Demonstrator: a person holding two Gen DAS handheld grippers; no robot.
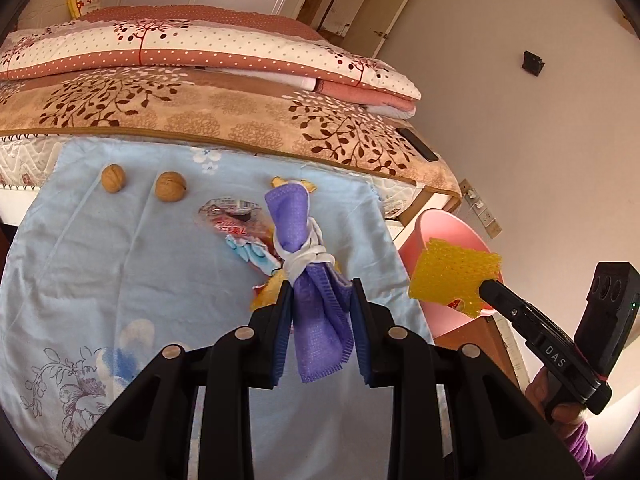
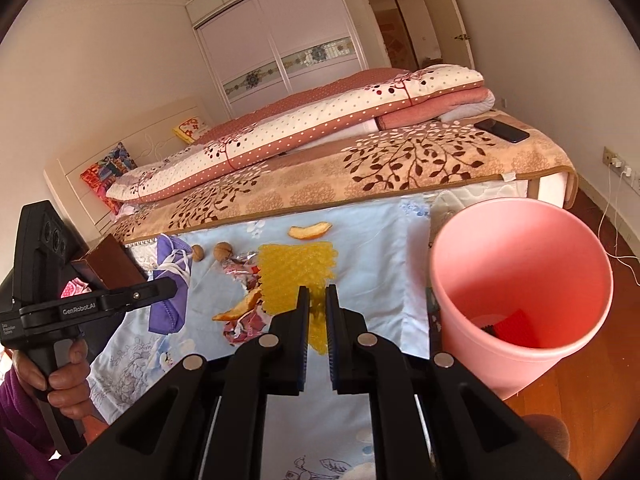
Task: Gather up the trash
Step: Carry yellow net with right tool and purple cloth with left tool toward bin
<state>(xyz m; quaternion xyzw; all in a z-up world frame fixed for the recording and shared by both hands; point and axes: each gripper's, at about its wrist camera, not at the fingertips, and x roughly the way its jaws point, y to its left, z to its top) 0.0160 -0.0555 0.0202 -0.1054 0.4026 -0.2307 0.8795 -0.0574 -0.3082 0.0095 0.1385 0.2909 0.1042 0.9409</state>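
Two walnuts (image 1: 113,177) side by side near bed's (image 1: 240,120) edge; wrapper (image 1: 236,220) right of them; bin (image 2: 520,280) off sheet's (image 1: 120,280) right edge.

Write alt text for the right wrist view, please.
The right gripper holds a yellow foam net sleeve above a light blue floral cloth, beside a pink plastic bin. Orange peel lies farther back.
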